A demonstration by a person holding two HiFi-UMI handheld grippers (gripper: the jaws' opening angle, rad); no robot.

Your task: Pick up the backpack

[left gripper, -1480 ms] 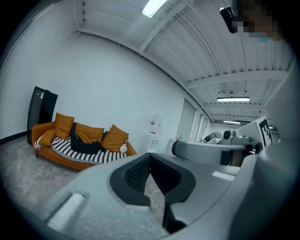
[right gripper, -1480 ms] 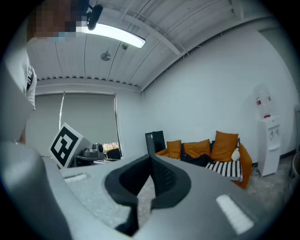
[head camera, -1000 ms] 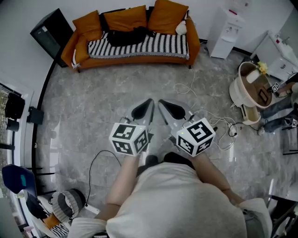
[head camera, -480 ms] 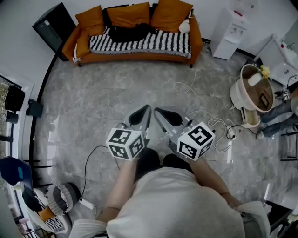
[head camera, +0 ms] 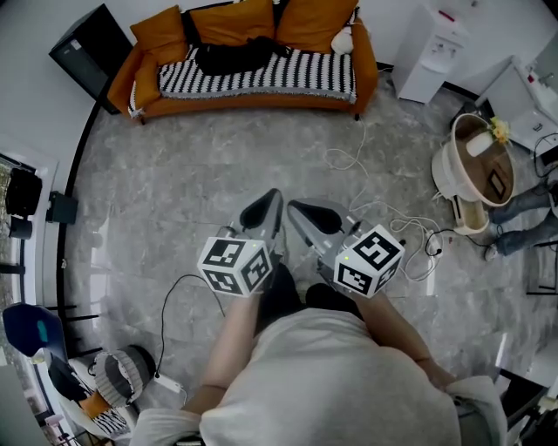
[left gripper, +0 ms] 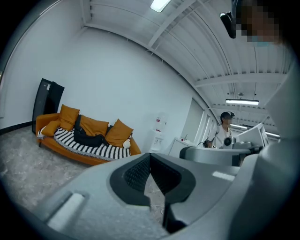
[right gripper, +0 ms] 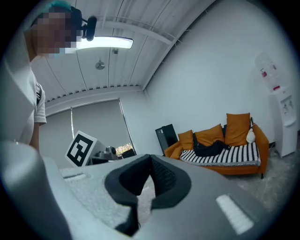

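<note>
Two grippers hung side by side at the centre of the head view, the left gripper (head camera: 263, 212) and the right gripper (head camera: 314, 216), each pointing toward 12 o'clock. Both sets of jaws were pressed together with nothing between them. Each gripper view showed the pads meeting at the tip.

Change over the last second:
- The sofa (head camera: 261, 97) had slid toward the 12 o'clock edge of the head view.
- The grippers had kept their place at the centre, and their jaws had stayed shut.
- The shift probably came from the person stepping or re-aiming the head camera. The sofa had grown too little in the frame to settle which.

Meaning for the task: the backpack (head camera: 231, 57) lay untouched on the striped seat at 12 o'clock, against the back cushions (head camera: 214, 24). It was well apart from both grippers, with bare floor (head camera: 174, 192) between. The work was judged to be at the approach stage. The jaws would have to open before any grasp.

Limits of the views:
- The cushion tops were cut off by the 12 o'clock edge.
- The backpack appeared small and dark in every view, so straps and handle could not be told from its body.
- A white object (head camera: 342, 39) at the 3 o'clock end of the sofa was too small to identify.
- The person's torso (head camera: 331, 383) covered the floor at 6 o'clock.
</note>
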